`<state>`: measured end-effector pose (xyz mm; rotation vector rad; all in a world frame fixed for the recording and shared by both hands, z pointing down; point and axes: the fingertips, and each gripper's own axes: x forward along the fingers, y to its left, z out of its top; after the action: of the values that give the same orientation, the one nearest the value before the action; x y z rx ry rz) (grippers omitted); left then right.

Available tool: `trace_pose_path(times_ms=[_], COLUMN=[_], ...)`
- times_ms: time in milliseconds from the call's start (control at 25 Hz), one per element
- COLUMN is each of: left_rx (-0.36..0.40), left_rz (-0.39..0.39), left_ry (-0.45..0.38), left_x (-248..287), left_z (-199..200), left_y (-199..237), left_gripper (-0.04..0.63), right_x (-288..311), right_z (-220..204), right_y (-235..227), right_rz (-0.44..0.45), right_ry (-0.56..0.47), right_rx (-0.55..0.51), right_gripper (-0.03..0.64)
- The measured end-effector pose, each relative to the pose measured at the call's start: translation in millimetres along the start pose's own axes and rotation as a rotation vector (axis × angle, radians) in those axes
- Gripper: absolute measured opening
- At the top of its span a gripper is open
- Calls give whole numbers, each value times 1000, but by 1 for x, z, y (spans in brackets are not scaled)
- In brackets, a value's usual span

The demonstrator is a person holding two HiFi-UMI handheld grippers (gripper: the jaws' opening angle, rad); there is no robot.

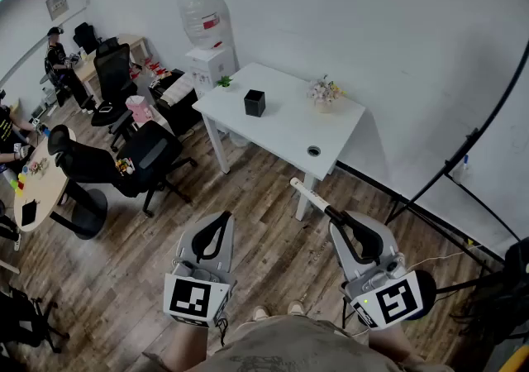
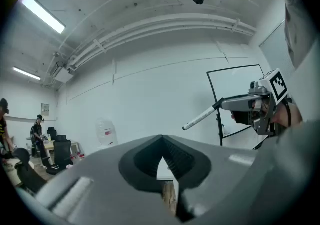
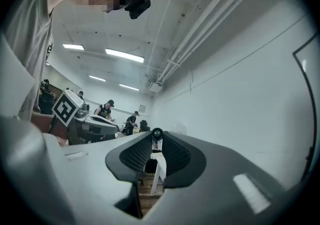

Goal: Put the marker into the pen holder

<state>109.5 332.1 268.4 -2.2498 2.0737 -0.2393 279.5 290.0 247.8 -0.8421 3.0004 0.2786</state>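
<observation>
Shared office.
Swivel chairs, water cooler, white counter, people at tables, wood-plank floor, strip lights overhead.

The desk stands far ahead against the wall. On it, the pen holder sits left of centre, with a flower pot to its right. A water dispenser stands at the desk's far left. Nearer, the left gripper and right gripper are side by side, the marker gripped in the right one.
</observation>
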Motion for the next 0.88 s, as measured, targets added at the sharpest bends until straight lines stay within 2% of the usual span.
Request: trace_pose_path(times_ms=[200,880], left_rx=[2,11], left_rz=[2,25], left_ry=[9,37], left_x=[10,26], left_z=[-1,-5], left_y=[-6,-48], left_gripper=[0,0], right_x=[0,-26], right_z=[-4,-23], right_y=[-13,-48], right_rz=[-1,25], right_ry=[-12,-3], right_rx=[37,52], right_gripper=[92,93])
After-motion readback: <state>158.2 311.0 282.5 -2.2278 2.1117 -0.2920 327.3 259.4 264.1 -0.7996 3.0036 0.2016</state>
